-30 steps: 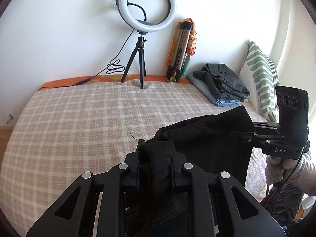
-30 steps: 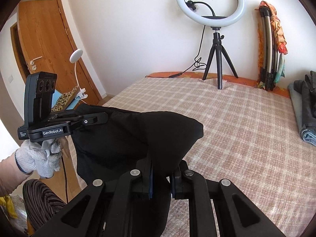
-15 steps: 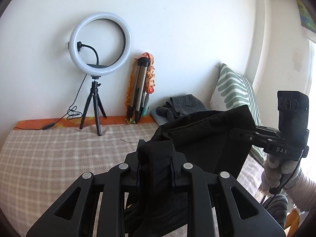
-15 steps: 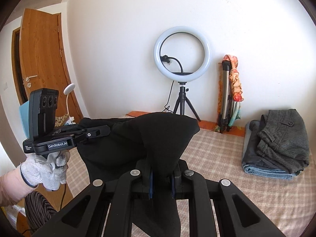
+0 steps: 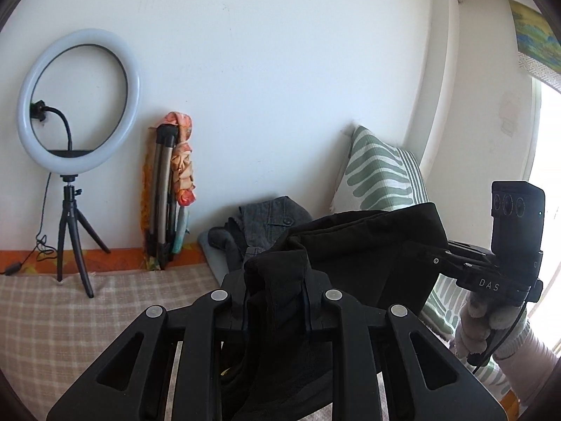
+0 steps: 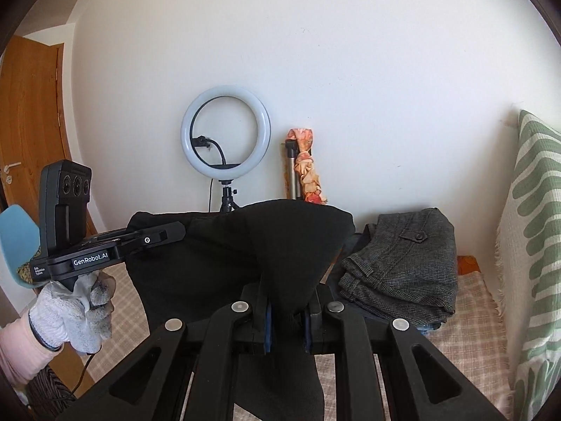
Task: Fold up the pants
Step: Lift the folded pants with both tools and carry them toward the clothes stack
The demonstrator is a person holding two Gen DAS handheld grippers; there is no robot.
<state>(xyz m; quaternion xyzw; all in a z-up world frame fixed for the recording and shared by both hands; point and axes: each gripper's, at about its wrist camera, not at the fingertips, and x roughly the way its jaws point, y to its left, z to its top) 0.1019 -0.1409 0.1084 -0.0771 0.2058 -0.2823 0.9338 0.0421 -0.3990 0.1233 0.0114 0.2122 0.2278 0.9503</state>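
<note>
Black pants [image 5: 364, 256] hang in the air above the bed, held by both grippers. My left gripper [image 5: 276, 301] is shut on a bunched edge of the pants; it also shows at the left of the right wrist view [image 6: 164, 236]. My right gripper [image 6: 286, 319] is shut on another edge of the pants [image 6: 266, 245]; it also shows at the right of the left wrist view [image 5: 441, 261]. The cloth stretches between the two grippers and droops below them. Its lower part is hidden behind the gripper frames.
The checked bedspread [image 5: 52, 319] lies below. A ring light on a tripod [image 5: 75, 154] and a folded tripod [image 5: 168, 193] stand by the wall. A stack of folded grey pants [image 6: 403, 263] lies on the bed beside a green-patterned pillow [image 6: 529, 245]. A wooden door [image 6: 28, 147] is at left.
Both grippers have risen and tilted up with the pants; the bed has dropped low in both views and the wall fills more of them. The grips have not changed.
</note>
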